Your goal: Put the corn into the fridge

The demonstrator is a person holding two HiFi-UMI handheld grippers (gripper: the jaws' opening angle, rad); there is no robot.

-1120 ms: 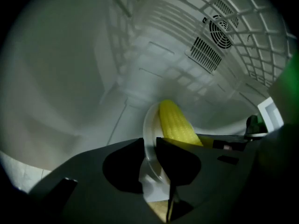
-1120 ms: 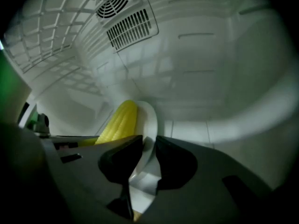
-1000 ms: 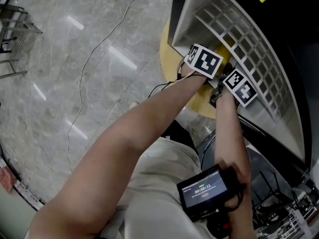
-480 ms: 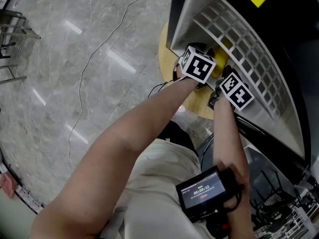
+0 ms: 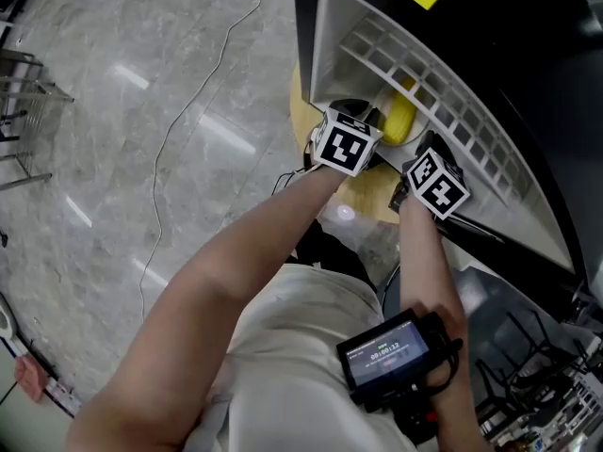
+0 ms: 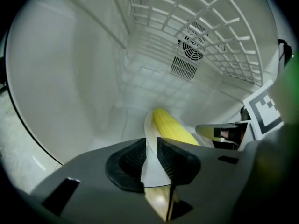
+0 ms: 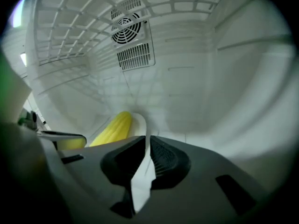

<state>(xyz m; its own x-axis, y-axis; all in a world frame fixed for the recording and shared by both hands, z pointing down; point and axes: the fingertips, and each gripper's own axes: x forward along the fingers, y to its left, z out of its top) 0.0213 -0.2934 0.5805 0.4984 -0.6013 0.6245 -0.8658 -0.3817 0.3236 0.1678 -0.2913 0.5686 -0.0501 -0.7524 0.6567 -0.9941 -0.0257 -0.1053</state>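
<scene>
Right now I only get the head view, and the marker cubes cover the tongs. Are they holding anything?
Observer: Yes. The left gripper view shows the left tongs shut on the thin rim of a white plate, with the corn lying on it.
Operator: And the other tongs?
Observer: The right tongs pinch that plate's rim too.
Operator: What's behind the corn?
Observer: A round fan grille on the fridge back wall.

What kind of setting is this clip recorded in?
Probably an indoor test or lab space rather than a home kitchen: a small open fridge, a polished grey stone floor, and a loose cable trailing across it.
</scene>
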